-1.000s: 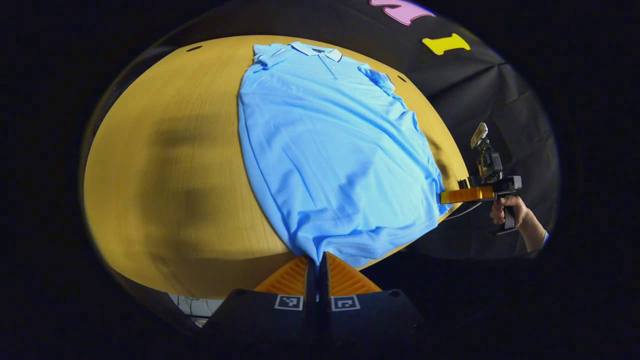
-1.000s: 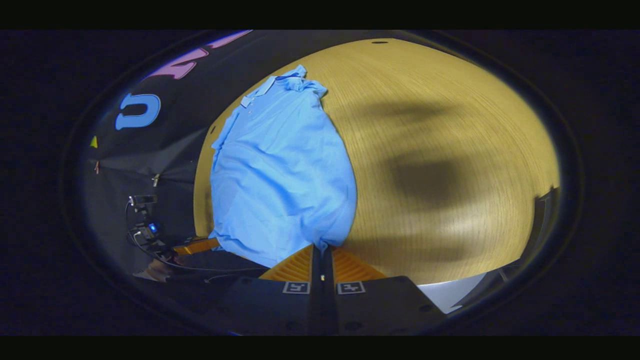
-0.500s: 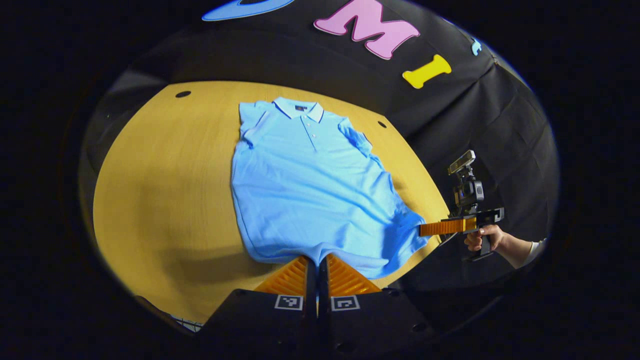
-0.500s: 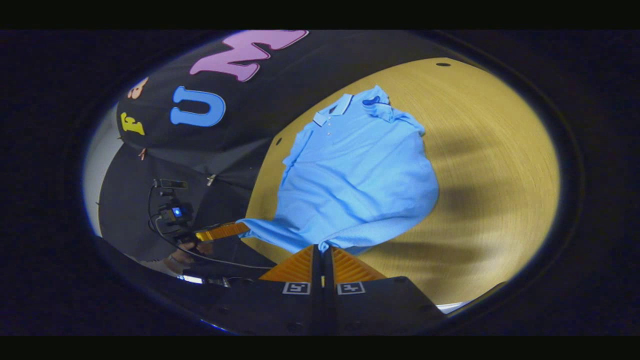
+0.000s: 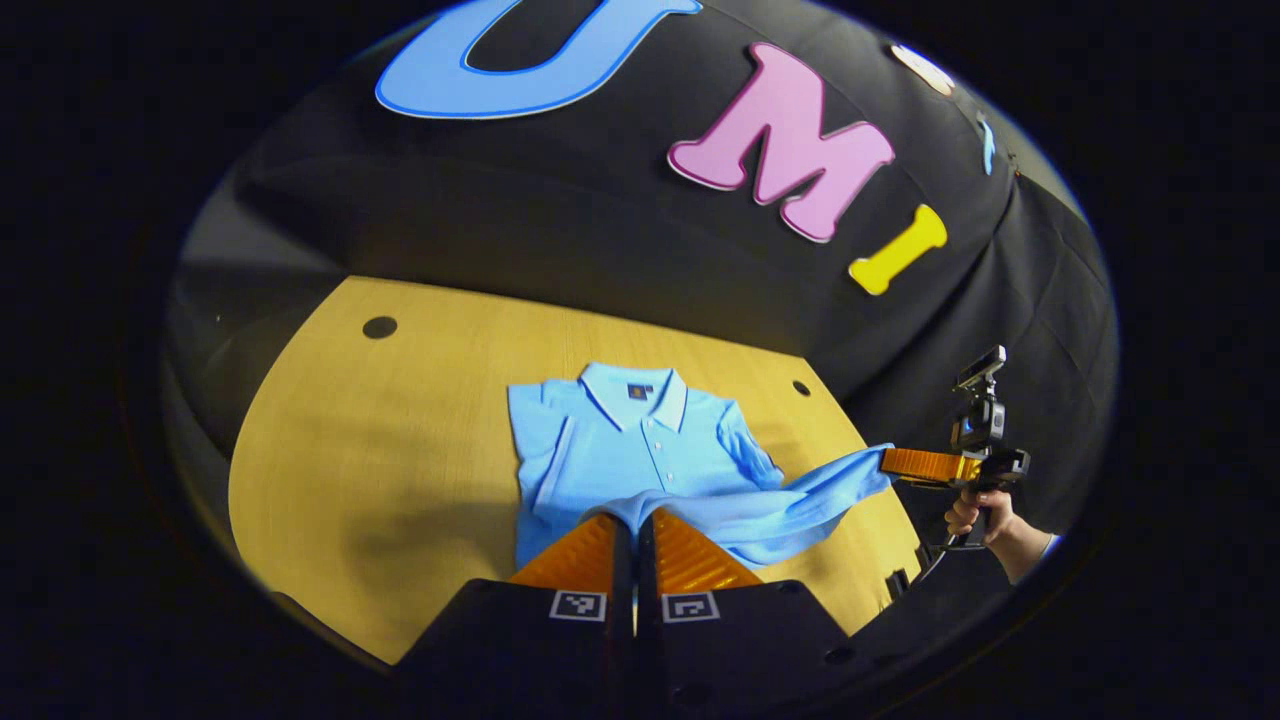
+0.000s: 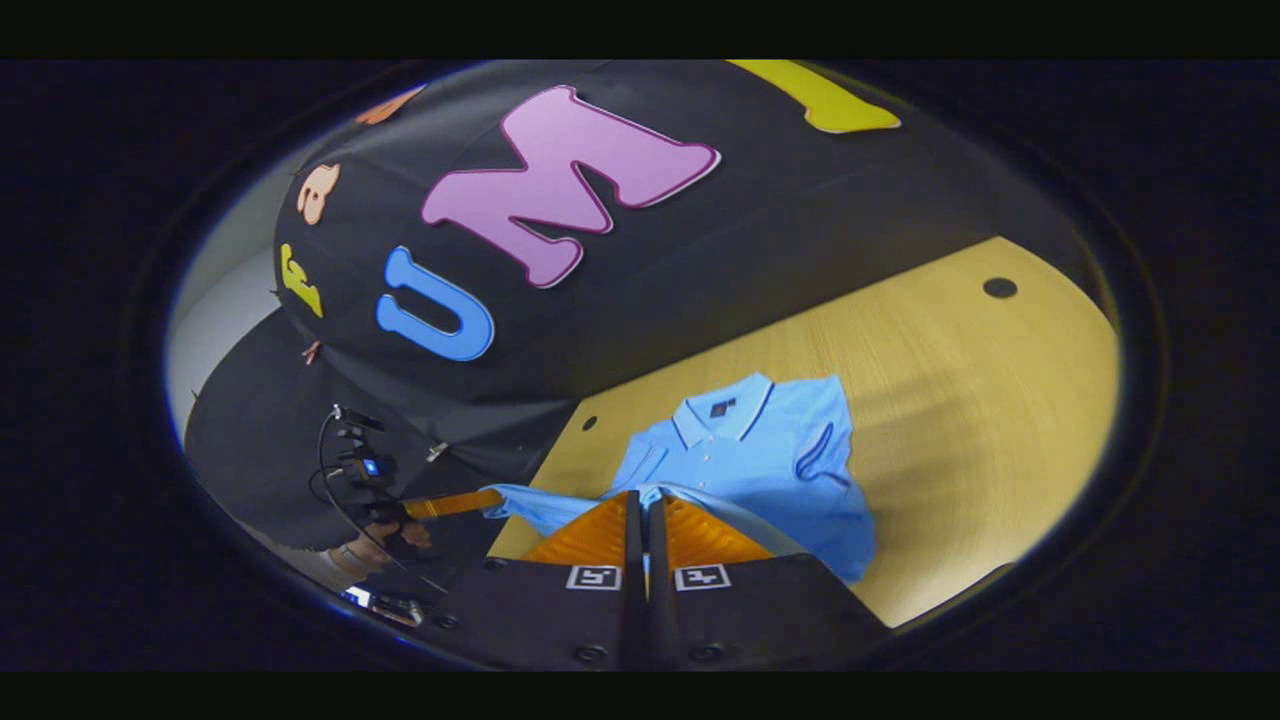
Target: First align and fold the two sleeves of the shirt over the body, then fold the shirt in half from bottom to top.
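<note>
My left tongs are pinched closed on the hem of the light blue shirt, and my right tongs are clamped on the hem's other corner. The hem hangs lifted between them, above the shirt's lower body. The collar end lies flat on the wooden tabletop, both sleeves folded inward over the chest.

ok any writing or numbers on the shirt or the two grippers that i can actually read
Neck tag inside the shirt collar: a small dark patch, too small to read.
Square markers on the left gripper: black-and-white patterns, no letters or numbers.
Square markers on the right gripper: the same, no text.
Nothing legible on either.
</note>
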Motion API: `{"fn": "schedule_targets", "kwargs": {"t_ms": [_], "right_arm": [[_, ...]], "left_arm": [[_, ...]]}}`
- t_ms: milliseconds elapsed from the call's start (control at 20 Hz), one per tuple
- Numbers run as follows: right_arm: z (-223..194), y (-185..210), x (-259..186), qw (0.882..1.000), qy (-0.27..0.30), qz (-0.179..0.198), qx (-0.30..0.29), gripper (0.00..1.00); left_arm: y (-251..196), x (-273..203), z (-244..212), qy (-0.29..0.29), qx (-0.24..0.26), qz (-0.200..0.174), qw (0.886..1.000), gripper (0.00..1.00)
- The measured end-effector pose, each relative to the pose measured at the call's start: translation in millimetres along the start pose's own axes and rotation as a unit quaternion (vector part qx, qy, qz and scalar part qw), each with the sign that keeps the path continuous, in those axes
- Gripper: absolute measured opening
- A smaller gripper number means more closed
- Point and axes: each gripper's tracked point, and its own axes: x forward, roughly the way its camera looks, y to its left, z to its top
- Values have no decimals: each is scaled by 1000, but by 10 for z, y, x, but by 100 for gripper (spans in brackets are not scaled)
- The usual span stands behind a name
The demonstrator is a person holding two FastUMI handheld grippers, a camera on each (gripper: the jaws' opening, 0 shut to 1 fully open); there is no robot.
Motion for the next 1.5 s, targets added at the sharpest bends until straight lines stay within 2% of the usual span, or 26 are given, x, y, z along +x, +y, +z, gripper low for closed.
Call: {"fn": "schedule_targets", "kwargs": {"t_ms": [150,200,250,300,350,400,450,500,550,600,800,850,900,950,1000,1100,1150,1300,1350,1400,1450,1500], "right_arm": [[442,-144,444,1000,-10,-7,-22,10],[558,-214,589,999,-13,-12,-31,5],[677,-298,738,999,-16,-17,-36,5],[804,-360,855,999,-19,-22,-39,0],[979,-496,1074,998,-24,-33,-40,10],[1034,-610,1223,998,-23,-44,-41,0],[1046,-722,1358,997,-21,-54,-44,0],[1052,-839,1516,997,-15,-65,-45,10],[1031,-954,1648,996,-7,-74,-46,5],[1005,-1042,1789,996,1,-82,-48,10],[768,-1455,2092,991,29,-124,-50,10],[731,-1586,2120,988,35,-140,-56,0],[691,-1715,2120,985,41,-156,-59,5],[681,-1742,2110,984,44,-161,-59,0],[671,-1751,2082,984,46,-163,-64,10],[719,-1774,1963,979,44,-173,-100,9],[772,-1769,1872,975,41,-180,-123,7],[985,-1516,1551,968,16,-173,-181,90],[1079,-1401,1406,965,5,-170,-201,85],[1159,-1298,1306,961,-8,-166,-222,88],[1226,-1169,1171,957,-19,-161,-242,98],[1261,-1054,1050,953,-27,-158,-258,98]], "left_arm": [[115,397,354,-11,9,20,1000,6],[177,544,469,-15,17,30,999,6],[268,719,553,-16,16,40,999,6],[311,883,649,-16,3,42,999,6],[331,1102,805,-24,-26,39,999,6],[434,1339,900,-28,-46,44,998,6],[571,1499,923,-27,-48,54,997,6],[714,1633,897,-16,-43,70,997,6],[863,1756,858,-5,-36,88,995,6],[982,1889,822,3,-33,102,994,6],[1269,2299,572,37,-33,149,988,6],[1271,2300,536,44,-28,157,986,7],[1276,2295,519,48,-24,166,985,2],[1280,2298,517,47,-21,173,983,20],[1287,2267,538,43,-17,182,982,47],[1266,2164,643,25,-6,189,982,100],[1269,2070,726,11,3,196,981,96],[1057,1660,965,-31,26,197,980,97],[983,1489,998,-42,37,198,979,97],[847,1316,1004,-52,46,188,980,97],[706,1126,979,-61,53,181,980,98],[589,903,944,-72,59,182,979,97]]}}
